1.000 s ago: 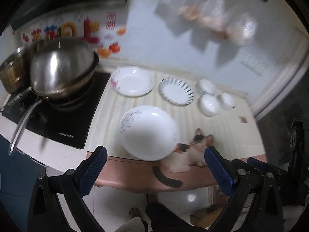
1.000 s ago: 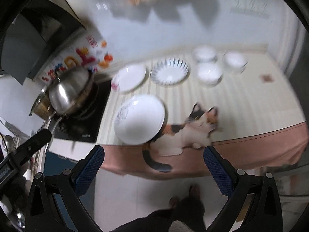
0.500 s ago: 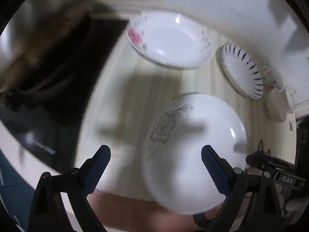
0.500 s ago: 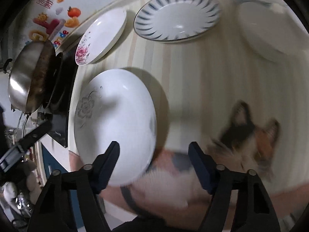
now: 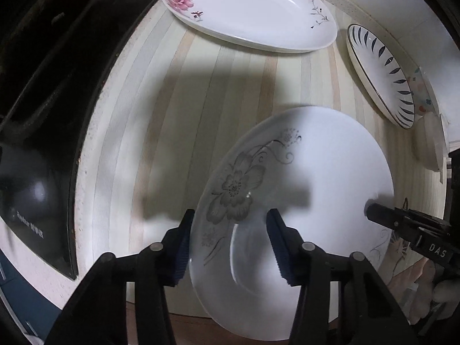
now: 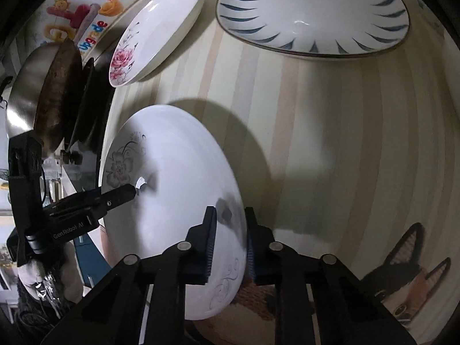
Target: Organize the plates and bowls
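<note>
Showing only rightward: cat (image 6: 402, 281) beside plate (image 6: 172, 178)

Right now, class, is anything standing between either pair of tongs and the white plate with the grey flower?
Nothing visible does. The right tongs have just been closing and straddle the rim of the white plate with the grey flower; the left tongs straddle its opposite rim.
</note>
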The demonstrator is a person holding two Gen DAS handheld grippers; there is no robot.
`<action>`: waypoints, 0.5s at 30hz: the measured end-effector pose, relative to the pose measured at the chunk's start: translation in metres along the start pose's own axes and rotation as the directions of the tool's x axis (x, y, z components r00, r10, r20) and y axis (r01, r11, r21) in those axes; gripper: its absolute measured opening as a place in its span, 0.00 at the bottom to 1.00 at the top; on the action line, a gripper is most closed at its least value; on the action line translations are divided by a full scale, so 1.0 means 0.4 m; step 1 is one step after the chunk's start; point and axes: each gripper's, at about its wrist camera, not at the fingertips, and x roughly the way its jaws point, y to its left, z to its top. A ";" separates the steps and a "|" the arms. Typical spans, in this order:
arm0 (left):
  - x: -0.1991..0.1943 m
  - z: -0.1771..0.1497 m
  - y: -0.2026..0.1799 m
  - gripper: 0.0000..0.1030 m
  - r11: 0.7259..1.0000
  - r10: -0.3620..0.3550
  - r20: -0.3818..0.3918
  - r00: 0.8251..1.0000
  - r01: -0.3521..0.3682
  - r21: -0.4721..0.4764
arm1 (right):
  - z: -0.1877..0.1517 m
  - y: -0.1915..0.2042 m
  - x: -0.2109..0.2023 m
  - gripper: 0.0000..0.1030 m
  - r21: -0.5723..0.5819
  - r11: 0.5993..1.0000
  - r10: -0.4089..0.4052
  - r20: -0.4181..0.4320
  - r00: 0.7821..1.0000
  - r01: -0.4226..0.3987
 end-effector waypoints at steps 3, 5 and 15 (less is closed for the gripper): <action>-0.016 -0.017 -0.030 0.44 1.000 0.008 0.019 1.000 -0.008 0.014 | -0.008 -0.005 -0.010 0.18 -0.006 1.000 -0.009 0.001 1.000 0.009; -0.028 -0.024 -0.052 0.44 1.000 0.001 0.025 1.000 -0.002 0.020 | -0.019 -0.019 -0.024 0.18 -0.004 1.000 -0.005 0.002 1.000 0.005; -0.046 -0.037 -0.243 0.44 0.992 -0.045 0.034 0.998 0.040 0.122 | -0.076 -0.134 -0.157 0.18 0.062 0.998 -0.001 0.046 0.999 -0.002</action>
